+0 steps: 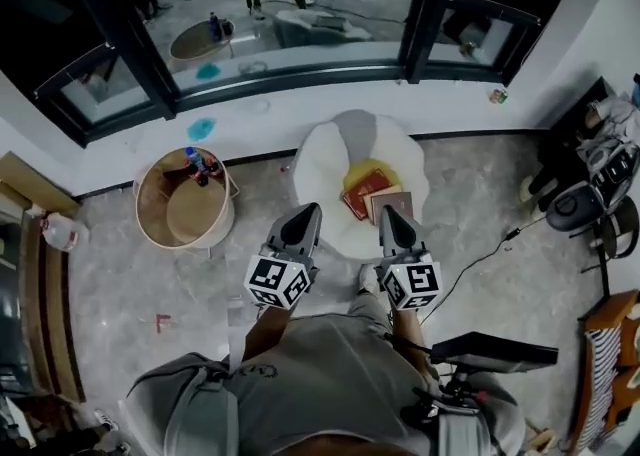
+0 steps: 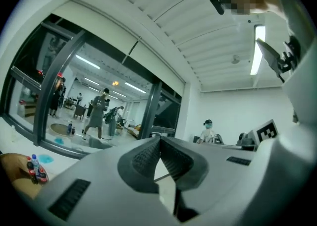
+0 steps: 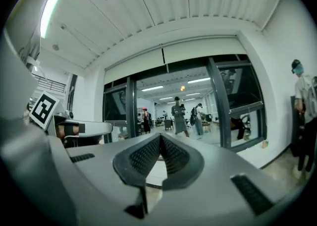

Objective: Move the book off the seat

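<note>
**A:** How does the person hold the two grippers?

**B:** Side by side in front of the torso. Both are level and point ahead toward the window [image 1: 300,39]. Each marker cube sits at the rear end, nearest the body. The left cube [image 1: 277,282] and the right cube [image 1: 413,284] are near each other but apart.

**A:** What about the left gripper [image 1: 305,212]?

**B:** Its own view shows the left gripper [image 2: 159,141] with its jaws pressed together at the tips, with nothing between them. Past its tips are the glass wall and people in the room beyond.

**A:** And the right gripper [image 1: 393,212]?

**B:** It is the same. In its own view the right gripper [image 3: 160,138] has its ribbed pads meeting, and it is empty.

**A:** Where is the book?

**B:** There are two, both on the white seat [image 1: 318,172] on the floor, ahead of the grippers. The red book [image 1: 366,191] lies on the seat's yellow middle [image 1: 362,170]. It is just ahead of the right gripper's tips and slightly to their left, between the lines of the two grippers. The brown book [image 1: 392,204] lies against the red one's right side. From the head view, the right gripper's tip overlaps its near edge. Neither gripper view shows a book, so I cannot tell how far above it the tip is.

**A:** Anything beside the left gripper?

**B:** A round basket [image 1: 152,214] stands on the floor well off to its left, with bottles [image 1: 197,162] inside. It also shows at the lower left edge of the left gripper view [image 2: 12,173].
</note>
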### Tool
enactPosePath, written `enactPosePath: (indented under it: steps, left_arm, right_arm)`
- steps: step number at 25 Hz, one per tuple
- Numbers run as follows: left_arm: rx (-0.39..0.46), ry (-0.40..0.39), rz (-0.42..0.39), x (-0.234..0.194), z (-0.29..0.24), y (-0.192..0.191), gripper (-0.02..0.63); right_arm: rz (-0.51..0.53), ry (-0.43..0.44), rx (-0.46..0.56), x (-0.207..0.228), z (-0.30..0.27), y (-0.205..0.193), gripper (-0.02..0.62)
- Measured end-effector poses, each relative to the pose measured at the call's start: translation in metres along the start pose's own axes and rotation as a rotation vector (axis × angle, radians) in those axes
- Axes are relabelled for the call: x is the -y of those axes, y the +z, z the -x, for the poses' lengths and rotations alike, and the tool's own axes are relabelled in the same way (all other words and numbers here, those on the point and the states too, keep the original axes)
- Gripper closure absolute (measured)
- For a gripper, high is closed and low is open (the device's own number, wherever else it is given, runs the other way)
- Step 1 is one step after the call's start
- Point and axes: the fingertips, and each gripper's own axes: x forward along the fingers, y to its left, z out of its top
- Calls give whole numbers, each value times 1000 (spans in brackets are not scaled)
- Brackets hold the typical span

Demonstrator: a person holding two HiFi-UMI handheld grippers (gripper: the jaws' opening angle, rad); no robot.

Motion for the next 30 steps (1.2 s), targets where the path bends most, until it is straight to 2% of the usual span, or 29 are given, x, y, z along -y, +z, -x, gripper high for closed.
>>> enactPosePath:
  steps: [3, 7, 11, 16, 20, 25, 30]
  left_arm:
    - [-2, 100, -37, -16, -57, 12, 597]
    - [-4, 176, -53, -14, -131, 21, 597]
    - [-13, 202, -74, 1, -179, 22, 597]
    - [25, 192, -125, 5, -215, 45, 597]
    - [89, 175, -129, -4, -233, 66, 597]
    - [148, 131, -139, -18, -239, 91, 597]
    - [170, 129, -117, -36, -234, 96, 597]
  right_arm:
    - [4, 108, 8, 42, -48, 16, 581]
    - [23, 197, -12, 104, -97, 26, 581]
    - [27, 259, -43, 137, -125, 23, 581]
    - [20, 324, 12, 148, -150, 38, 581]
    - [82, 258, -23, 162, -163, 53, 581]
    - [78, 142, 28, 172, -170, 77, 581]
    - [104, 114, 34, 158, -173, 81, 581]
